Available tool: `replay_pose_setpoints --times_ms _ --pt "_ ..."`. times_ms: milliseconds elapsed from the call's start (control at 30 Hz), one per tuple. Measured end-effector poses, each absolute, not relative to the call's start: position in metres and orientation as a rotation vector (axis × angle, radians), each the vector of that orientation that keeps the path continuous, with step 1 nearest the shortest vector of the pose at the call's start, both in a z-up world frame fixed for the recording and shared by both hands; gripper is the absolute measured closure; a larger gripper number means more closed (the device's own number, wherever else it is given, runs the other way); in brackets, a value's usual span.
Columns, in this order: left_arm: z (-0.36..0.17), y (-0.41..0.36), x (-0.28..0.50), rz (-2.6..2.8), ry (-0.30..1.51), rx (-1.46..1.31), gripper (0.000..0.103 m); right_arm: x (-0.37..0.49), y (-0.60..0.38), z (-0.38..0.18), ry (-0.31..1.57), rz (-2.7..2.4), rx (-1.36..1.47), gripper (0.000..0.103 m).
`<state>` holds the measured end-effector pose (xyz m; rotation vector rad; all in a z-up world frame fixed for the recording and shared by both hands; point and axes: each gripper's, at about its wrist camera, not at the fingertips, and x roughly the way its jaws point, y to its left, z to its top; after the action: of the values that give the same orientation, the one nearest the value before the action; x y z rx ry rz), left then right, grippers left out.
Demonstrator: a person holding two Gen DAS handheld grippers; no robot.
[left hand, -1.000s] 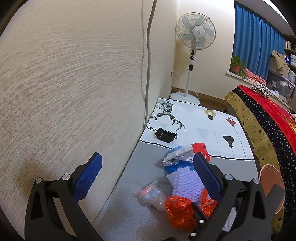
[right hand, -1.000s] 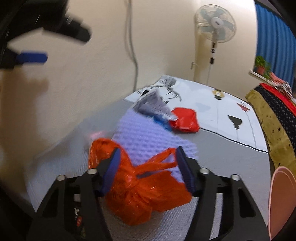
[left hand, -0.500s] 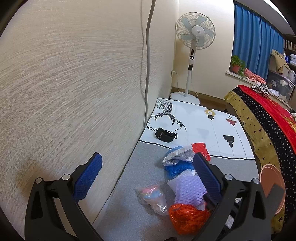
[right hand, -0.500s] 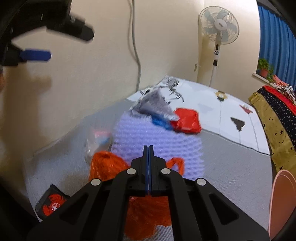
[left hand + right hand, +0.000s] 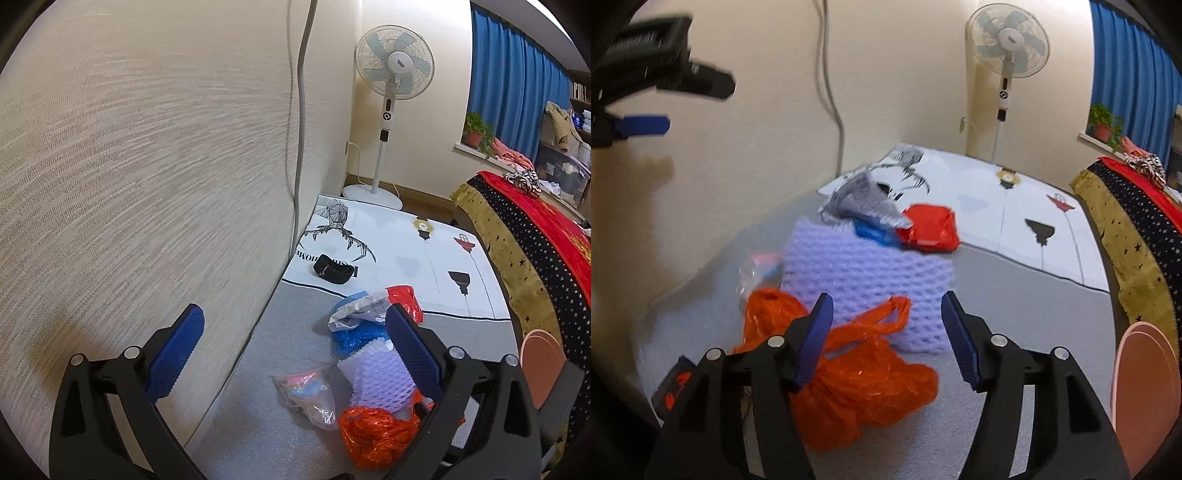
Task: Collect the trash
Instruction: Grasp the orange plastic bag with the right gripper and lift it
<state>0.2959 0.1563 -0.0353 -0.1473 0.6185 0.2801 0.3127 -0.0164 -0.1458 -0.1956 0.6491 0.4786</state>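
A heap of trash lies on the grey floor by the wall. An orange plastic bag lies nearest, in front of a lavender foam net. Behind them are a blue bag, a crumpled grey wrapper and a red wrapper. A clear bag with pink and blue contents lies to the left. My right gripper hangs just over the orange bag with its jaws opening; the bag's handle lies between the pads, not pinched. My left gripper stands open and empty, higher up beside the wall.
A small black and red packet lies at the lower left. A black pouch rests on the white printed mat. A standing fan, a cable down the wall, a star-patterned bed cover and a pink round object border the floor.
The right gripper was open around the orange bag, shut fully half a second ago, and has opened again over it. The left gripper has not moved.
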Motion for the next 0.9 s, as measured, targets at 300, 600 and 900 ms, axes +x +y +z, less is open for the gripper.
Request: replay_pose_setpoints --times_ms 300,600,900 --pt "-0.038 0.156 0.297 0.287 0.625 -0.149 0.007 0.321 -0.005 -0.165 0.708 0.523 -0.215 0.040" --pt "-0.039 0.156 0.297 0.295 0.627 -0.145 0.007 0.321 -0.004 -0.166 0.716 0.580 -0.193 0.097" --pt "-0.040 0.154 0.297 0.281 0.605 -0.137 0.007 0.315 -0.020 -0.134 0.632 0.529 -0.195 0.099"
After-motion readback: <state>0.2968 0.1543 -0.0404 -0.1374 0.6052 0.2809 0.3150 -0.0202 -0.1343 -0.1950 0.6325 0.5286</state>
